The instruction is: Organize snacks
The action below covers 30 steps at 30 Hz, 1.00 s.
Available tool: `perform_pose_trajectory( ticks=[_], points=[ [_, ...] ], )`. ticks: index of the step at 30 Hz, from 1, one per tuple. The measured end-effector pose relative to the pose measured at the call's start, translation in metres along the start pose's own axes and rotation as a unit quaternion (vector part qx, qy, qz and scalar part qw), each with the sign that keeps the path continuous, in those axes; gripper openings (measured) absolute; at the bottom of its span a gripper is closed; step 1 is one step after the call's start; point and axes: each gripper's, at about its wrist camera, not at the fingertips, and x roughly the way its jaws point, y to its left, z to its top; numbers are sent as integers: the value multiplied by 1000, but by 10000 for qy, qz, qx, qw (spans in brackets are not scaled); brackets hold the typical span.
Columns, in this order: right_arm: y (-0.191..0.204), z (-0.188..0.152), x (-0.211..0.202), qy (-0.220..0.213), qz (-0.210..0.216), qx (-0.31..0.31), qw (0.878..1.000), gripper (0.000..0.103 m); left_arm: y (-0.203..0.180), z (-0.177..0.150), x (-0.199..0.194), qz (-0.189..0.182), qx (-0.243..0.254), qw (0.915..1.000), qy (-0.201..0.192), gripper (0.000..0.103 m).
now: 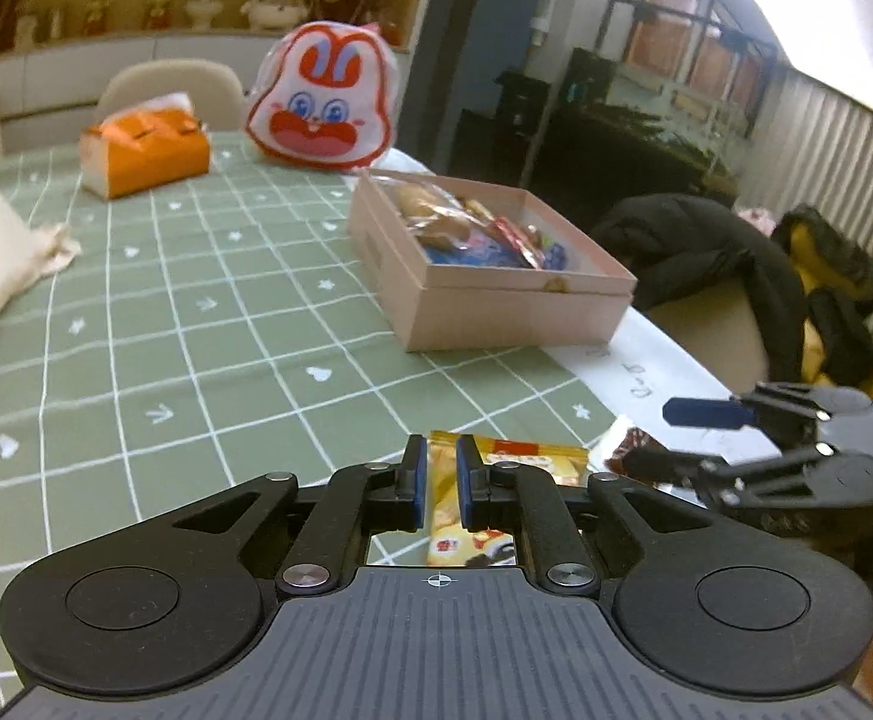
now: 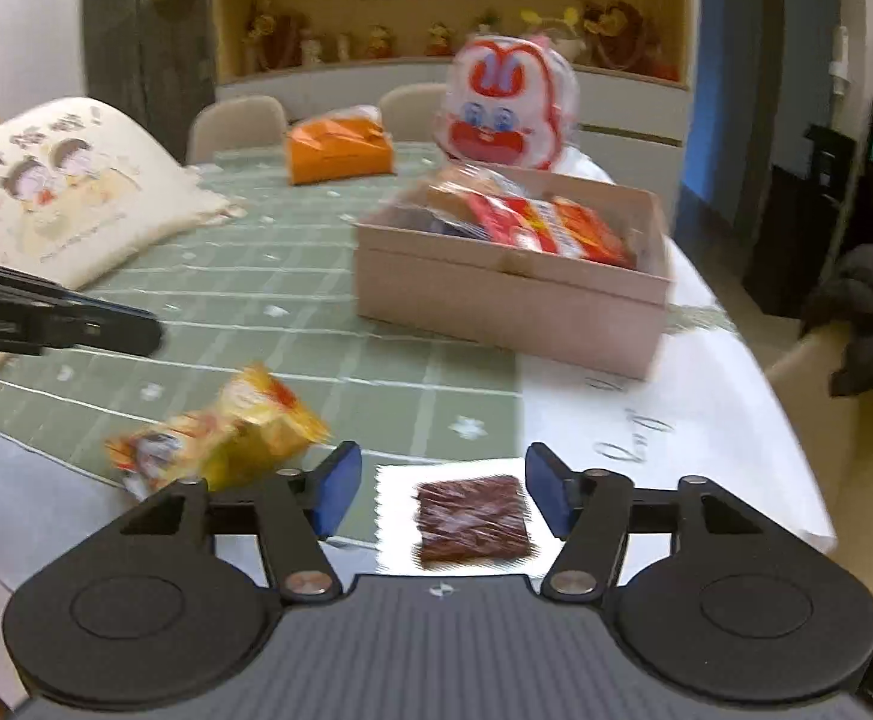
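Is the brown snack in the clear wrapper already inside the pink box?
No, the brown snack lies on the table between the open fingers of the right gripper, well in front of the pink box.

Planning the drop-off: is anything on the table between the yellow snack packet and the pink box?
Nothing visible: the left gripper holds the yellow packet, and only bare green tablecloth lies before the pink box.
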Motion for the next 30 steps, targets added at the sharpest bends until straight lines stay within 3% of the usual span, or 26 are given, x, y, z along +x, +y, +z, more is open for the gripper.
perform_pose_trajectory(
  ticks=[2,6,10,14,19,25,30],
  points=[
    [11,3,-3,-141,215,-35,9997,62,6,-2,4,-21,-130,9999,102,13],
    [34,10,-4,-277,545,-98,9981,62,18,-4,14,-612,-435,9965,369,13],
    [45,4,9,-97,512,-279,9983,62,22,-4,28,-285,-681,9927,952,13],
    [40,-2,9,-28,487,-170,9987,62,25,-9,41,-637,-621,9890,1182,13],
    [40,-9,5,-82,304,-289,9991,62,36,1,33,-1501,-1120,9778,939,12],
    [36,-10,4,-101,338,-240,9991,62,36,1,33,-1415,-1116,9789,966,12],
    [35,-12,5,-84,361,-223,9991,62,57,0,35,-1647,-1624,9677,999,13]
  ],
)
